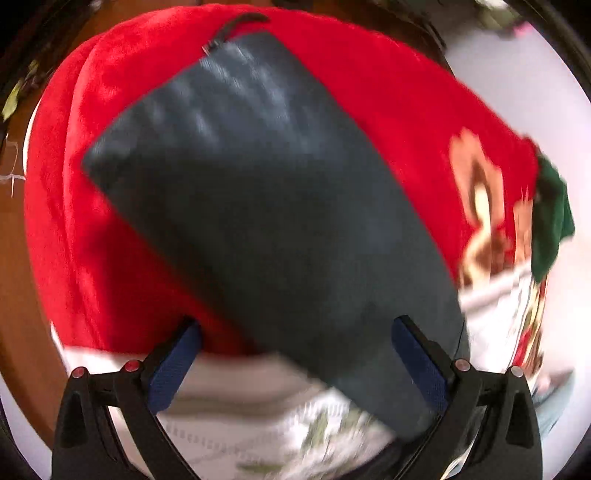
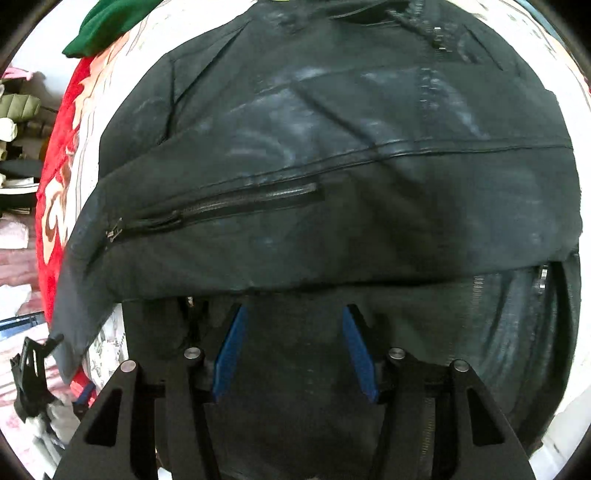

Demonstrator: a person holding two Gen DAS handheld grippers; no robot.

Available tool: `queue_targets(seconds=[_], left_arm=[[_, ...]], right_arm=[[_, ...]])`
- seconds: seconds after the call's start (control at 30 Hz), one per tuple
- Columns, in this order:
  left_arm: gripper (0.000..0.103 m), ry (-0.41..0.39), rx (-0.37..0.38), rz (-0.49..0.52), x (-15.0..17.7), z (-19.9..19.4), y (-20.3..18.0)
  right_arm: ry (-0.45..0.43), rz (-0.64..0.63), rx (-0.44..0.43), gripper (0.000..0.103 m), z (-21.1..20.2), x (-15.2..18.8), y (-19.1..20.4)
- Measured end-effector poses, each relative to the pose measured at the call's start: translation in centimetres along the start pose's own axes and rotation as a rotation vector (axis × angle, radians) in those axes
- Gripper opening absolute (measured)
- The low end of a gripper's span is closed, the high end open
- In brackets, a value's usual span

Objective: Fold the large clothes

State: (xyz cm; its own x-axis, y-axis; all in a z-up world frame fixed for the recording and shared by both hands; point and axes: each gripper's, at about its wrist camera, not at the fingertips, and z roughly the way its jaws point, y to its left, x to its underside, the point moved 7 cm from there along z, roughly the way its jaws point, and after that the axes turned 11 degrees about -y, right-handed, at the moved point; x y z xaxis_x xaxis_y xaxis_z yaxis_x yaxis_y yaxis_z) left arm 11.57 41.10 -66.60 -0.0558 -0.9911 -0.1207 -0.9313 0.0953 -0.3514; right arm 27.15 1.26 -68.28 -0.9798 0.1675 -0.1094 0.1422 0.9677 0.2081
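Note:
A large black jacket (image 2: 332, 147) with zip pockets lies spread on a red and white printed blanket (image 2: 59, 155). In the left wrist view its dark sleeve (image 1: 258, 206) runs diagonally across the red blanket (image 1: 110, 240) and passes between the fingers. My left gripper (image 1: 295, 336) is open, its jaws wide apart, and the sleeve rests against the right blue pad (image 1: 421, 362). My right gripper (image 2: 293, 332) is open just above black fabric, under a folded-over edge of the jacket. The left wrist view is blurred.
A green cloth (image 1: 554, 221) lies at the blanket's edge; it also shows in the right wrist view (image 2: 107, 26). Brown floor (image 1: 14, 277) lies to the left of the blanket. Clutter of soft items (image 2: 18, 110) sits at the far left.

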Motion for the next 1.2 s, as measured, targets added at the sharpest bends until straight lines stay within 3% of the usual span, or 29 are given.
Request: queue_targets(seconds=[0.17,0.3,0.4,0.43,0.47,0.57,0.8,0.93,1.0,1.1,1.2], left_arm=[[0.103,-0.051,-0.043,-0.059,-1.3,0.9,0.4],[0.099,-0.145,-0.099,-0.087,-1.3,-0.2,0.6],[0.071,-0.219,-0.174,-0.062,-1.2,-1.4,0.7],[0.052,-0.240,-0.190,-0.052,-1.2,-1.8,0.8],[0.026,-0.268,-0.209,-0.036,-1.2,-2.4,0.6],[0.007,-0.332,-0.215,0.027,-1.1,-3.9,-0.5],[0.003,-0.517,-0.216,0.335,0.7,-9.8,-6.8],[0.002,-0.625,-0.164,0.571,4.7,-13.4,-12.5],[0.002,-0.663,-0.125,0.690,7.2,-14.0,-16.3],[0.002,-0.653,-0.047,0.841,12.1,-14.3,-21.8],[0.002,-0.575,0.063,0.956,19.1,-14.4,-25.8]], right_arm=[[-0.014,-0.033,0.008,0.056,1.3,0.3,2.8],[-0.029,-0.031,0.007,0.056,2.1,0.0,4.4],[-0.032,-0.021,0.026,0.056,2.8,-0.2,5.2],[-0.028,-0.016,0.033,0.056,2.9,-0.2,5.3],[-0.024,-0.021,0.043,0.056,3.1,-0.1,5.6],[-0.013,-0.062,0.090,0.056,2.8,-0.2,6.1],[-0.074,-0.218,0.200,0.062,0.9,-1.3,7.7],[-0.132,-0.280,0.261,0.064,-0.3,-3.4,6.7],[-0.140,-0.289,0.250,0.064,-0.9,-4.5,5.6],[-0.130,-0.239,0.218,0.064,-1.5,-5.6,2.9],[-0.127,-0.188,0.216,0.064,-3.1,-6.9,-2.3]])
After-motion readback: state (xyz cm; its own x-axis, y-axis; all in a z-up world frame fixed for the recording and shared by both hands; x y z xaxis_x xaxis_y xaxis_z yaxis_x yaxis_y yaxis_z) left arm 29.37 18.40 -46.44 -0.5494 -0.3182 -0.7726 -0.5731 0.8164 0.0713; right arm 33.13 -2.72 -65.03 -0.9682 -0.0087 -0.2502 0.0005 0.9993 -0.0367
